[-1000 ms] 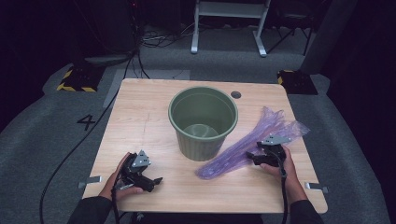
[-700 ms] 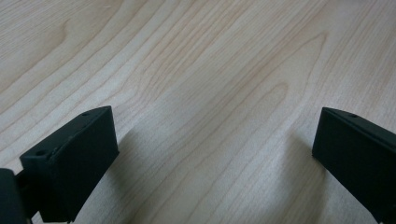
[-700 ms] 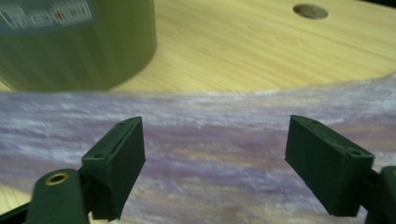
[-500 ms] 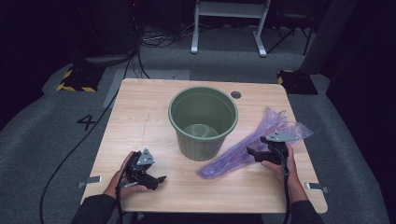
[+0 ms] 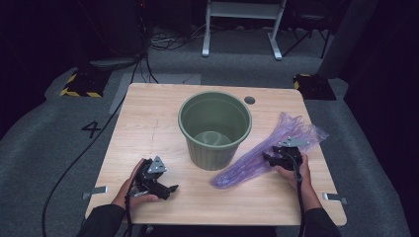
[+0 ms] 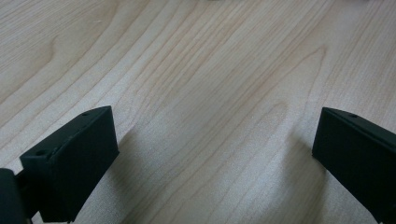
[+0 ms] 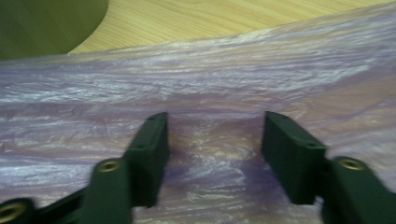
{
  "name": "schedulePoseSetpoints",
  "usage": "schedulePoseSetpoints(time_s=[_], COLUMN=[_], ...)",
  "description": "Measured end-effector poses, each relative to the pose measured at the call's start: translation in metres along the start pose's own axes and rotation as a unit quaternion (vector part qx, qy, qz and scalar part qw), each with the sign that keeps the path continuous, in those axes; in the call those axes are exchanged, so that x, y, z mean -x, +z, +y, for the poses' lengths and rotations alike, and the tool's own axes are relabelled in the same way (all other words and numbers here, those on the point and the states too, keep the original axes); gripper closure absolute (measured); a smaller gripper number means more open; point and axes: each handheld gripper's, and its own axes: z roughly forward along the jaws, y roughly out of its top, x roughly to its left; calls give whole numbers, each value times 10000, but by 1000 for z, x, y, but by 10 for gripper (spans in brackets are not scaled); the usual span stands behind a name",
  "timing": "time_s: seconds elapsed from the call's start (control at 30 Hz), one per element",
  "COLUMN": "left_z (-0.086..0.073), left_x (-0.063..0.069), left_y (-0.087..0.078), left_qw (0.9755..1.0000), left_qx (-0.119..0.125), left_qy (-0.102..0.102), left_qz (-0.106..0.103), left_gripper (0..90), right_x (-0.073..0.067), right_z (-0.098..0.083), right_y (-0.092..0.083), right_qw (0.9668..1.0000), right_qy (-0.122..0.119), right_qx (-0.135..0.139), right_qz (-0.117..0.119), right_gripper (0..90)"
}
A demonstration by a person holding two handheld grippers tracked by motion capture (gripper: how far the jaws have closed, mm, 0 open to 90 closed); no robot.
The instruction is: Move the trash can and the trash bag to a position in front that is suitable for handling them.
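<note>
A: Right gripper (image 5: 271, 159) has edged a little toward the bin since the earlier frame, and its jaws have just been closing — crinkled purple translucent plastic bag (image 5: 269, 150) lies between them.

B: Pressing on it?

A: In the right gripper view (image 7: 215, 140) the jaws stand about half apart over the bag (image 7: 224, 84), film bunched in the gap. Cannot tell that the pads pinch it; reads as not yet clamped.

B: Bag location?

A: Flat on the light wooden table (image 5: 148, 123), stretched diagonally from near the table's front middle up toward the right edge, just right of the round ribbed olive-green plastic waste bin (image 5: 215, 128). Bin stands upright at the table's centre; its near end lies close by the bin's foot.

B: Left side?

A: Left gripper (image 5: 165, 188) low at the front left, well apart from bin and bag. Left gripper view (image 6: 212, 154) — jaws spread wide, bare wood (image 6: 201, 70) between them, nothing held.
</note>
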Motion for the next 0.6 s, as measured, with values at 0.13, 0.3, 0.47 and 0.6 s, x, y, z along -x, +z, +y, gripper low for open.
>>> schedulePoseSetpoints(time_s=[0.13, 0.3, 0.47, 0.6], left_z=[-1, -4, -7, -10], left_x=[1, 0, -2, -3], left_y=[-1, -4, -7, -9], left_qw=[10000, 10000, 10000, 10000], left_qx=[21, 2, 1, 12], left_qy=[32, 57, 55, 42], left_qz=[-24, -24, -29, -44], left_gripper=[2, 2, 2, 2], right_x=[2, 4, 4, 4], right_z=[-2, -2, -2, -2], right_y=[-2, -3, -3, -5], right_qw=[10000, 9999, 9999, 9999], right_qy=[21, 118, 94, 46], right_qx=[75, 85, 106, 117], right_qz=[36, 77, 76, 80], right_gripper=[658, 846, 887, 895])
